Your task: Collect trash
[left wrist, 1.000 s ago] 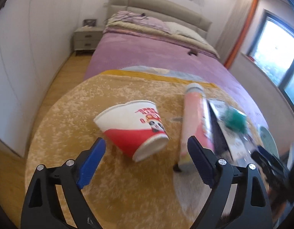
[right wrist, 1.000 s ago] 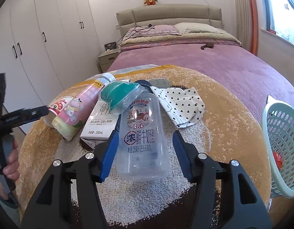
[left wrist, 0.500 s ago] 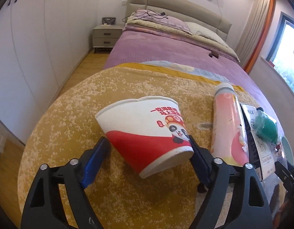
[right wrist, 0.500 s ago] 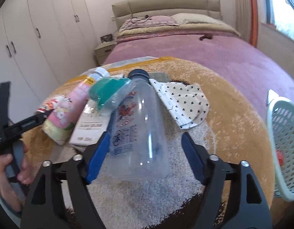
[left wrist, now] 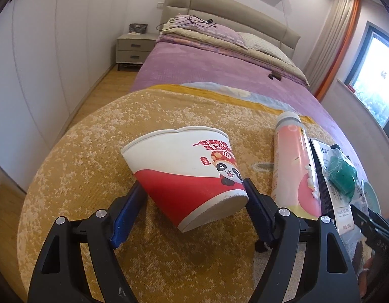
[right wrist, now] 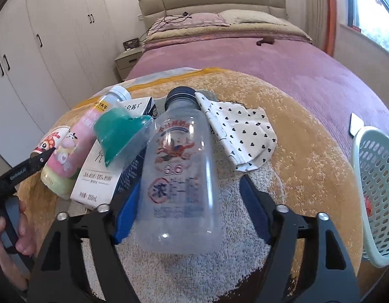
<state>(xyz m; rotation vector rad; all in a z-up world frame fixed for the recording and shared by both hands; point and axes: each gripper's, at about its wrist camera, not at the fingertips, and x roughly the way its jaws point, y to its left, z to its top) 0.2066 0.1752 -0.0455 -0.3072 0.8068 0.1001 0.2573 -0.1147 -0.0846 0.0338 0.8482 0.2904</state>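
A red and white paper cup [left wrist: 186,174] lies on its side on the round yellow rug [left wrist: 93,156]. My left gripper [left wrist: 191,202] has its blue fingers against both sides of the cup's base. A clear plastic milk bottle [right wrist: 181,174] with a dark cap lies on the rug. My right gripper [right wrist: 186,207] is open around it; the left pad touches it, the right pad stands apart. A pink bottle [left wrist: 293,166], a milk carton [right wrist: 106,166] and a green plastic cup [right wrist: 118,131] lie between the two.
A pale green mesh basket [right wrist: 371,192] stands at the right edge of the rug. A heart-print cloth [right wrist: 242,136] lies beyond the clear bottle. A purple bed [left wrist: 219,68], a nightstand [left wrist: 133,48] and white wardrobes surround the rug.
My left gripper moved forward and closed in on the paper cup. My right gripper opened wider around the clear bottle, which now lies looser between the fingers.
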